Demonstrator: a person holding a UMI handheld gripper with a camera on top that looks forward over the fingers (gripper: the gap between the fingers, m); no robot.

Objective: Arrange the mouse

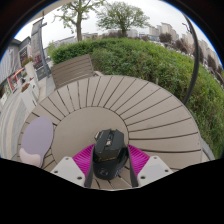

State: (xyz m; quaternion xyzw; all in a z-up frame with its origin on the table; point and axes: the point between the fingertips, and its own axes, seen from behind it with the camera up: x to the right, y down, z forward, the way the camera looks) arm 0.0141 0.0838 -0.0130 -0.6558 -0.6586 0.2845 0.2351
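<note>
One black computer mouse (110, 155) sits between the two pink pads (84, 157) of the tongs (110, 168), low over a round slatted wooden worktop (140, 105). Both pads lie right against the mouse's flanks, so the tongs look closed onto it, though whether it is lifted off the slats cannot be told. One pale lilac mouse mat (37, 137) lies on the worktop just beside the left finger. One wooden bench (73, 70) stands beyond the worktop, with a green hedge (150, 58) and two trees (105, 15) behind.
</note>
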